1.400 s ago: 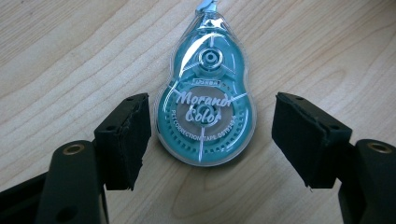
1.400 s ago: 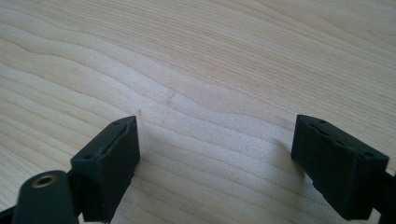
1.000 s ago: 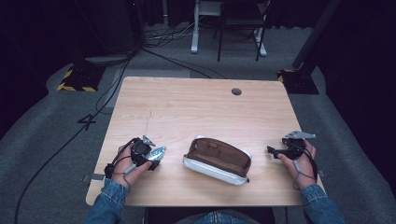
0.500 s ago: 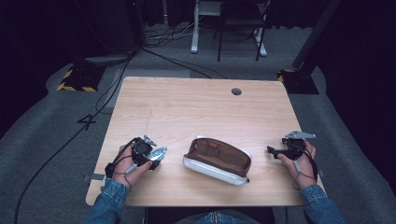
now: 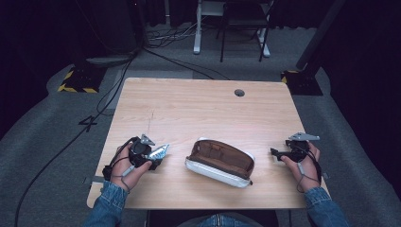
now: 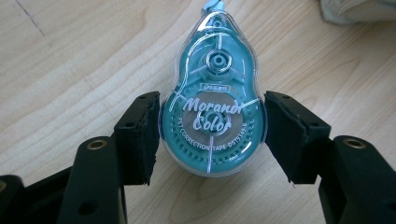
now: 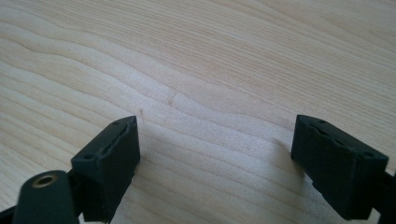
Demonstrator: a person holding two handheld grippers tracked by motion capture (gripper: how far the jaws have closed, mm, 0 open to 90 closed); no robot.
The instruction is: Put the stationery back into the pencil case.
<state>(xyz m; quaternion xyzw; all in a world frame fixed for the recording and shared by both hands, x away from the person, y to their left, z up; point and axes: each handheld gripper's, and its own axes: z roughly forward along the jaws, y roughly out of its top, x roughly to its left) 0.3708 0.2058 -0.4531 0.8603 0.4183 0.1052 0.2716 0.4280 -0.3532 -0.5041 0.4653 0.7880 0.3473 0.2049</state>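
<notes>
A teal correction tape dispenser [image 6: 212, 112] marked "Morandi Color" sits between the jaws of my left gripper [image 6: 212, 135], whose pads touch both of its sides. In the high view the dispenser [image 5: 158, 152] sticks out of my left gripper [image 5: 152, 157] toward an open pencil case [image 5: 220, 162], white outside and brown inside, lying at the table's front middle. My right gripper [image 5: 279, 154] rests right of the case. In its own view that gripper [image 7: 215, 154] is open over bare wood with nothing between its jaws.
The wooden table [image 5: 198, 109] has a round cable hole [image 5: 239, 92] near its far edge. A corner of the white case [image 6: 359, 11] shows at the top right of the left gripper view. Cables, a chair and a desk frame stand on the floor beyond.
</notes>
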